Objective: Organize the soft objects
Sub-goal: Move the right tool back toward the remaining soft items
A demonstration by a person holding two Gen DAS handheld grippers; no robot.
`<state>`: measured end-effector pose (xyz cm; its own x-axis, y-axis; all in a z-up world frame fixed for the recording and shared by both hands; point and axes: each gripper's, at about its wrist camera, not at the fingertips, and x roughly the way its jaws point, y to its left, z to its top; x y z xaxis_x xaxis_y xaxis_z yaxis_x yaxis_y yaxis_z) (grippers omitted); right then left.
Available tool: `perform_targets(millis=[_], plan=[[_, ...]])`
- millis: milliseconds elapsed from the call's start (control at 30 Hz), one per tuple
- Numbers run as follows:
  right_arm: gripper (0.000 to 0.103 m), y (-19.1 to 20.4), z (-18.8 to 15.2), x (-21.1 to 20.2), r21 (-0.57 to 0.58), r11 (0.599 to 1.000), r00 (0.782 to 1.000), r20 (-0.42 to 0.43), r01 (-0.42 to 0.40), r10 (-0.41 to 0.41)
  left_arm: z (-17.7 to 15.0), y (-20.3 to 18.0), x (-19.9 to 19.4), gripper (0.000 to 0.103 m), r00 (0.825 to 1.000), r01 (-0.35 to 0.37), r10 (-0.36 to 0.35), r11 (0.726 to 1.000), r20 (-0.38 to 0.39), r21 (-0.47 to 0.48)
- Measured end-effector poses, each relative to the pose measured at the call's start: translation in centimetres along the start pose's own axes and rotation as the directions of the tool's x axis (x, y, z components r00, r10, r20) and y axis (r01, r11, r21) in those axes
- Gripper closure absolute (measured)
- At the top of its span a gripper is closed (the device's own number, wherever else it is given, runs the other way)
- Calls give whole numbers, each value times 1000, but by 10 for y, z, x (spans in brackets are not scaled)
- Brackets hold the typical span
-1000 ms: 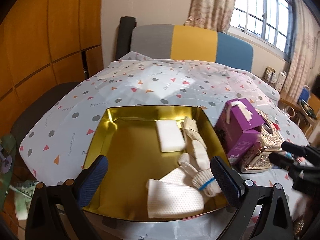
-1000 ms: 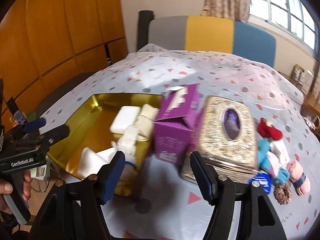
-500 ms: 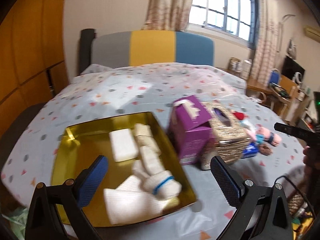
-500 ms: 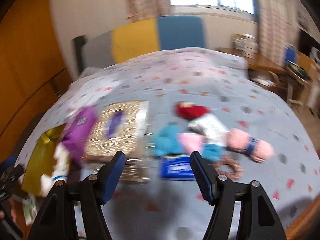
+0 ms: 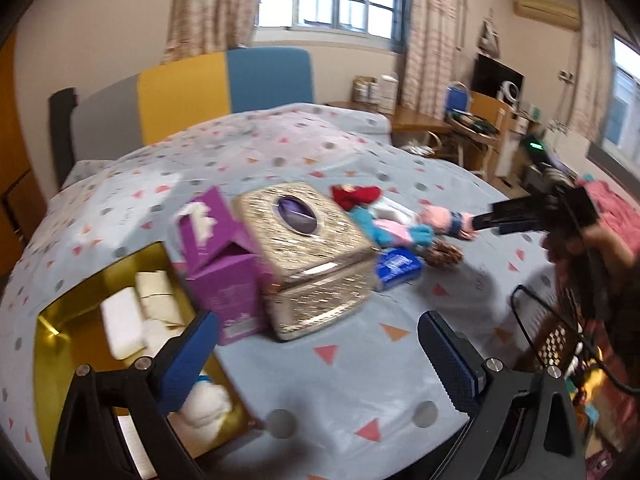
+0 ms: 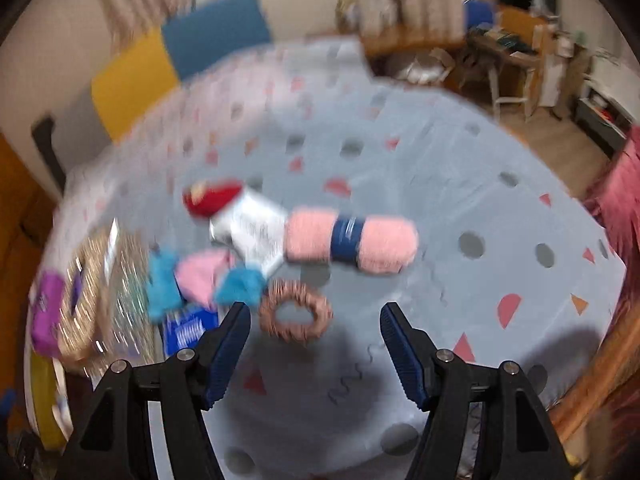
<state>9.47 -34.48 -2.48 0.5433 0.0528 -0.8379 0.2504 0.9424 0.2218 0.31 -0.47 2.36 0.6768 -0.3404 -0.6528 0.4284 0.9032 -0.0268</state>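
A gold tray [image 5: 60, 320] at the left holds white sponges and gloves [image 5: 124, 320]. A heap of soft things lies right of the boxes: a pink yarn skein [image 6: 352, 240] with a navy band, a brown scrunchie [image 6: 296, 316], a red item [image 6: 212, 198], blue and pink fluffy pieces [image 6: 200, 280], a white packet [image 6: 256, 232] and a blue packet [image 6: 186, 328]. My right gripper [image 6: 316, 344] is open and empty, just in front of the scrunchie; it also shows in the left wrist view [image 5: 484, 222]. My left gripper [image 5: 316, 354] is open and empty above the table's front.
A purple tissue box [image 5: 224, 256] and a glittery gold tissue box [image 5: 308, 248] stand between tray and heap. The table has a dotted cloth [image 6: 480, 200]. A striped chair [image 5: 192, 88] stands behind, a desk [image 5: 472, 128] to the right.
Both grippers have swung right, away from the tray. The right one now faces the heap of soft things and is closer to it. Both stay open.
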Motion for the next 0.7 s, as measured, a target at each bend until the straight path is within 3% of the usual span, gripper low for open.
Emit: perform_targets(millis=[67,200,300,567,700], plan=[[35,6,4,17,-59,997,995,-95,-42,36,-2,-7,4,3,1000,25,-24,1000,-13,8],[35,25,13,50,-211,977,978,-204,-8,-36,-4,-15,11,3,997,64,-64,998,-48,11],[34,36,20,72,-291,954,958,-286,-66,-21,-5,-14,12,3,996,76,-75,997,-54,13],[32,51,29,99,-411,911,938,-329,-39,-108,-5,-12,17,3,993,91,-90,996,-71,4],[32,51,28,112,-413,910,918,-375,-40,-130,-3,-14,18,3,993,96,-95,995,-71,12]])
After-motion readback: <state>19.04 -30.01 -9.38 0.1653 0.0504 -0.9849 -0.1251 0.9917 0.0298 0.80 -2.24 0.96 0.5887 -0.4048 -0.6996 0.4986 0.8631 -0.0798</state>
